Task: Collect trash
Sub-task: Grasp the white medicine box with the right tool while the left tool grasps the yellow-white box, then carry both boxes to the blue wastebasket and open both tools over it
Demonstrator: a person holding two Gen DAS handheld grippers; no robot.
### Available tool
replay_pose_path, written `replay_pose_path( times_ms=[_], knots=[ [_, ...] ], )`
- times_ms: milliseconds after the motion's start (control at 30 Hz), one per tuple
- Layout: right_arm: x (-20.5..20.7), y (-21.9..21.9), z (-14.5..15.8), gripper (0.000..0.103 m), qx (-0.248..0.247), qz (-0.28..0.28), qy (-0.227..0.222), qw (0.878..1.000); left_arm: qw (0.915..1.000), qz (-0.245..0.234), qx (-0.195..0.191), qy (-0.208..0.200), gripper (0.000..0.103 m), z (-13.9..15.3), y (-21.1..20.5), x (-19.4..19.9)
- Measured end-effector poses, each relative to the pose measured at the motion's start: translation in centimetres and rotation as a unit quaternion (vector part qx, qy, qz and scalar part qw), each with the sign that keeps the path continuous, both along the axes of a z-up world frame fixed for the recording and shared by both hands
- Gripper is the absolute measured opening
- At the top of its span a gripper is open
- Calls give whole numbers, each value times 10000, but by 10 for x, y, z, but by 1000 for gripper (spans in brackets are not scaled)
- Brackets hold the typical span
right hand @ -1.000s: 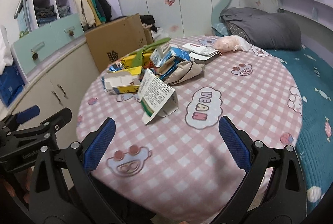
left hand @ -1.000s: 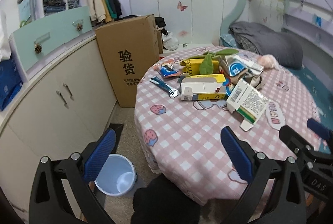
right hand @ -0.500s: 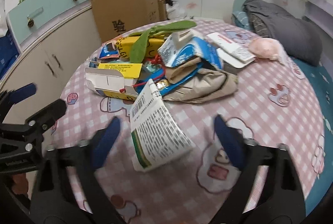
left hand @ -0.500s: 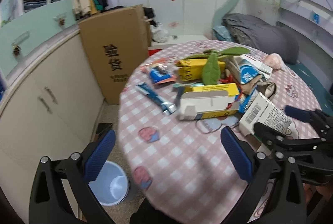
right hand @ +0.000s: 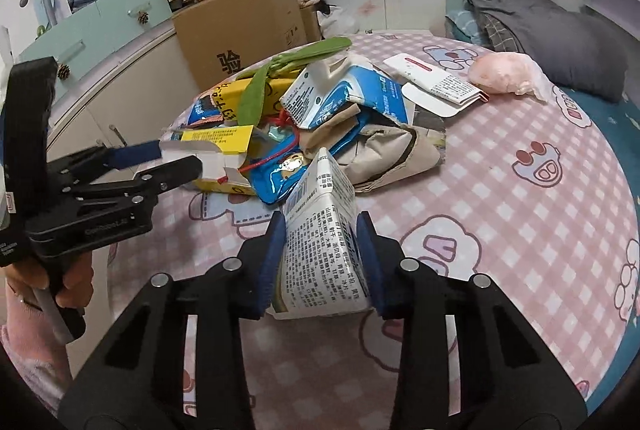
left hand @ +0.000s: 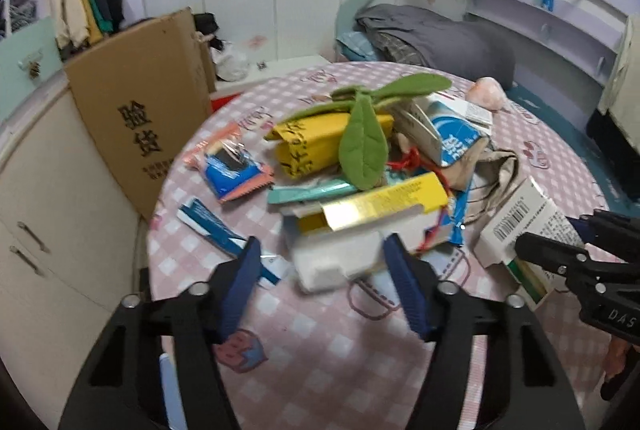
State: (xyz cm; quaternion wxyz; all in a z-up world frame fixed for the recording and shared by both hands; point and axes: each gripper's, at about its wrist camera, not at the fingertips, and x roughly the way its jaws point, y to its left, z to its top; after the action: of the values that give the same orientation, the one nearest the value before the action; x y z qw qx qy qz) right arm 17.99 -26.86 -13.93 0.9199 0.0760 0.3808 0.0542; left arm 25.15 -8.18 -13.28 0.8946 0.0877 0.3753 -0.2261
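A pile of trash lies on the round table with the pink checked cloth (left hand: 320, 350): a yellow packet (left hand: 316, 142), a blue and white carton (left hand: 448, 138), wrappers and a green plush leaf (left hand: 364, 146). My left gripper (left hand: 324, 270) is closing around an open white and yellow box (left hand: 348, 254). Its right pad is at the box and a gap shows at its left pad. My right gripper (right hand: 322, 242) is closing too, with both pads against the sides of a white printed box (right hand: 320, 262). That box (left hand: 520, 222) also shows in the left wrist view.
A tall cardboard box (left hand: 140, 110) and cream cabinets (left hand: 52, 210) stand left of the table. A bed with a grey pillow (left hand: 440, 42) lies behind and to the right. A flat white packet (right hand: 440, 82) and a pink bundle (right hand: 504, 74) rest at the table's far side.
Both grippers have come in over the table toward the pile and their jaws have narrowed. The right one now clasps the white printed box, and the left one brackets the white and yellow box.
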Motion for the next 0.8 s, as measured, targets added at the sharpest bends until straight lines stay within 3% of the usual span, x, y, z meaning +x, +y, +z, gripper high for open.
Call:
replay_pose_path(
  times_ms=[133,233,367,400,500,600,800],
  knots=[
    [-3,3,0,36,6,-2,-9,10000,9997,-246,-92,12,33,0,-6,-8],
    [-6,4,0,36,39,-10,-1,10000,9986,-482,-219,88,23,3,-11,-15],
    [-14,5,1,35,98,-14,-25,9999,9975,-634,-296,63,20,9,-12,-29],
    [-16,6,1,35,102,-9,-27,9999,9968,-717,-361,56,13,12,-12,-36],
    [-21,7,-3,35,109,-59,-10,9999,9939,-938,-557,145,10,14,-15,-49],
    [-25,6,-3,35,153,-120,-10,9998,9920,-1144,-525,141,6,10,-23,-65],
    [-45,11,7,34,151,-184,-140,9996,9937,-775,-814,31,1,16,-21,-91]
  ],
)
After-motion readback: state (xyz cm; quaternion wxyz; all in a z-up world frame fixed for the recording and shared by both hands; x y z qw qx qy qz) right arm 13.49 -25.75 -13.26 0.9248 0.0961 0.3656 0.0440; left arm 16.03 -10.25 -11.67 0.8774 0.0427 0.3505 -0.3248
